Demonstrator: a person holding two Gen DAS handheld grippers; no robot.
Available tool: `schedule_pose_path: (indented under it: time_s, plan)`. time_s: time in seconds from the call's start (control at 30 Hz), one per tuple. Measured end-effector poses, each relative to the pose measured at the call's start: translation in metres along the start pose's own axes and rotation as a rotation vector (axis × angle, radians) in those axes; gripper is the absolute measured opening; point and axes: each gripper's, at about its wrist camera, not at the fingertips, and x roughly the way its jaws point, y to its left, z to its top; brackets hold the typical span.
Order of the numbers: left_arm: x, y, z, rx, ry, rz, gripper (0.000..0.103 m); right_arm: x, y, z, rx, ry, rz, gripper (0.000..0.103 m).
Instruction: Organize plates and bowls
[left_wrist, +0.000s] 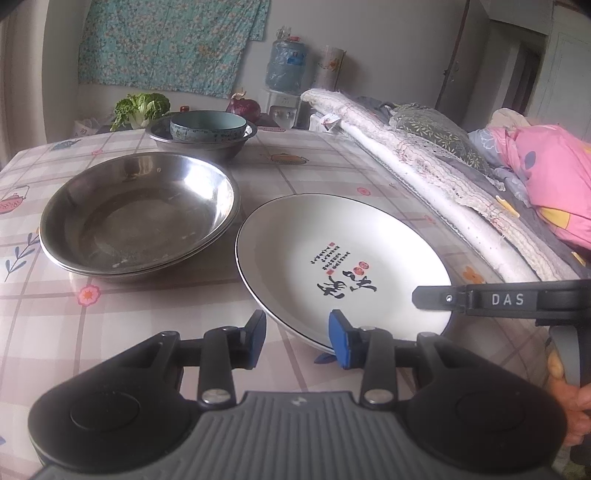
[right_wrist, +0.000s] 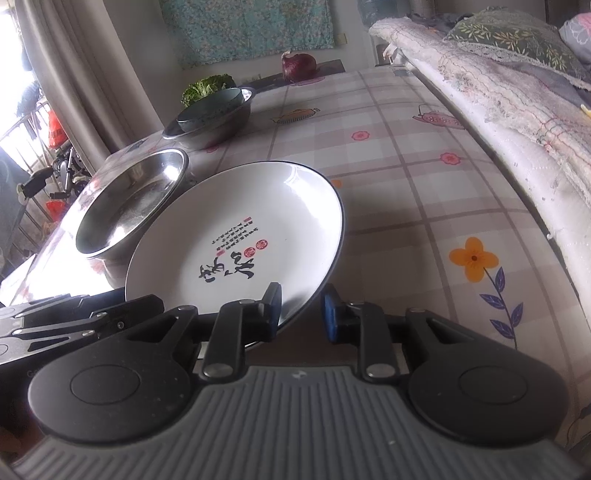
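We saw the white plate (left_wrist: 343, 266) lying on the checked tablecloth (left_wrist: 147, 325), just right of the steel pans (left_wrist: 136, 218), with the near rim toward both grippers. Our left gripper (left_wrist: 297, 339) stood with its jaws spread; the plate's near edge reached in between them, close to the right blue pad (left_wrist: 340, 341), though we could not tell whether that pad touched the rim. Our right gripper (right_wrist: 301, 310) was also parted, and the plate's (right_wrist: 240, 229) lower right rim sat in the gap, the left finger over the plate's face and the right one outside the rim; neither pad seemed to press on it, though the view there was tight. From the left wrist view, the right gripper's finger (left_wrist: 443, 298) lay across the plate's right edge. Farther back, a teal bowl (left_wrist: 208, 127) sat inside a steel bowl (left_wrist: 201, 144).
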Motion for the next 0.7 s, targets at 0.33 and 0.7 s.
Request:
schedule_pose_path:
  time_s: [0.33, 0.7]
  plan:
    - [0.007, 0.012, 0.012, -0.069, 0.032, 0.037, 0.050, -0.004, -0.021, 0.015, 0.075, -0.075, 0.022, 0.025]
    - [0.029, 0.010, 0.026, -0.075, 0.001, 0.062, 0.039, 0.025, -0.029, 0.034, 0.105, -0.067, 0.051, 0.021]
